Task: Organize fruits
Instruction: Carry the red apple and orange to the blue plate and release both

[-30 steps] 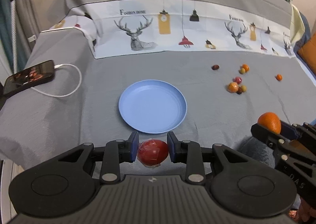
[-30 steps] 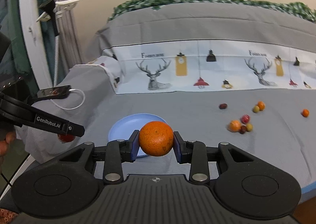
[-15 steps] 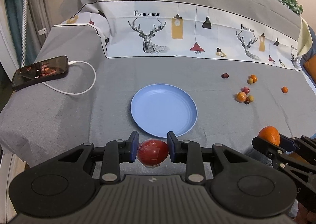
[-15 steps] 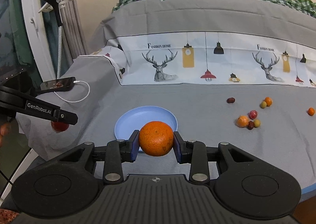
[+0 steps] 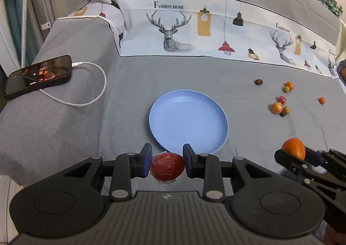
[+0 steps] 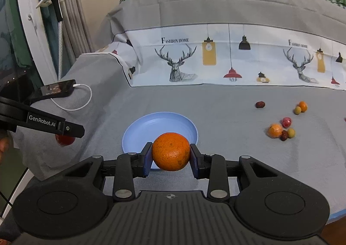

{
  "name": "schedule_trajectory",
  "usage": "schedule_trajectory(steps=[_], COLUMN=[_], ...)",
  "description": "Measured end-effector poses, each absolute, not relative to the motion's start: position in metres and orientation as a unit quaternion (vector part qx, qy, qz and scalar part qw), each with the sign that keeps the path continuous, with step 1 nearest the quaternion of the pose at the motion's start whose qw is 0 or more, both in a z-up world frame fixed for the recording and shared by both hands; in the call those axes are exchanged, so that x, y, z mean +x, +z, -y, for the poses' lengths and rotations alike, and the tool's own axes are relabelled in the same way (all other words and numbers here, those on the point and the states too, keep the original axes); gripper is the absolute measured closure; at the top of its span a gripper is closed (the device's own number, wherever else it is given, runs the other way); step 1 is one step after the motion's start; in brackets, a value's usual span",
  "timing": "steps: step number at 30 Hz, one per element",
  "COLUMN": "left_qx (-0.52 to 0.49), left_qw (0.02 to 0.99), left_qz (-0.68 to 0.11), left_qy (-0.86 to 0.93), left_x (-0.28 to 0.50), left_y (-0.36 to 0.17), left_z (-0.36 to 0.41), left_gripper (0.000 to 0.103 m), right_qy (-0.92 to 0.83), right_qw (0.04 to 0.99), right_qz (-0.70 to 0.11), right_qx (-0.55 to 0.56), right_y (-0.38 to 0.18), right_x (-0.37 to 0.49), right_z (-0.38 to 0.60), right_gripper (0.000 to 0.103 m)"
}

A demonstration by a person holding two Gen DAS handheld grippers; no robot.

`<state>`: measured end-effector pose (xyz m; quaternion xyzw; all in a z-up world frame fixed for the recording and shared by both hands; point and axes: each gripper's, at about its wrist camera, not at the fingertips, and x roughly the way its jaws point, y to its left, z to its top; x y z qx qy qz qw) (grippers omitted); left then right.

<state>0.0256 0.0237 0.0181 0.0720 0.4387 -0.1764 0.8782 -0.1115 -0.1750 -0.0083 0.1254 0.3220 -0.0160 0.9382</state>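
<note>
Both grippers are loaded: the left gripper (image 5: 167, 159) pinches a red fruit (image 5: 167, 165) and the right gripper (image 6: 170, 157) clamps an orange (image 6: 171, 151), each held just short of the empty blue plate (image 5: 188, 121), presumably the drop spot. The small fruits (image 5: 279, 106) sit scattered farther back on the grey sheet (image 5: 129, 93), probably next in line.

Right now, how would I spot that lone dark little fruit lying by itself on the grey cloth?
Start at the round pale blue plate on the grey bedsheet. Look beyond it to the right, towards the white deer-print cloth. There lies a small dark maroon fruit, alone, darker than the orange and yellow fruits further right.
</note>
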Motion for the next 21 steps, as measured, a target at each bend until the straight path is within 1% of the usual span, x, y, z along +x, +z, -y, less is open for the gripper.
schedule_trajectory(steps=[6,10,16,21], left_qx=[0.073,0.077,0.089,0.124], left_qw=[0.875,0.868,0.845,0.833], left_qz=[-0.448,-0.461,-0.495,-0.503], left_qy=[-0.166,-0.167,-0.179,-0.192], left_x=[0.061,0.083,0.118,0.145], left_y=[0.003,-0.016,-0.058,-0.085], left_z=[-0.015,-0.004,0.017,0.043], left_gripper=[0.069,0.069,0.069,0.069], right_qy=[-0.017,-0.017,-0.014,-0.017], right_qw=[0.934,0.933,0.919,0.903], right_qz=[-0.331,-0.338,-0.382,-0.42], right_qx=[0.135,0.12,0.098,0.09], right_y=[-0.02,-0.032,-0.07,-0.104], right_x=[-0.077,-0.052,-0.013,0.015], right_z=[0.177,0.175,0.172,0.168], right_gripper=[0.066,0.066,0.066,0.066])
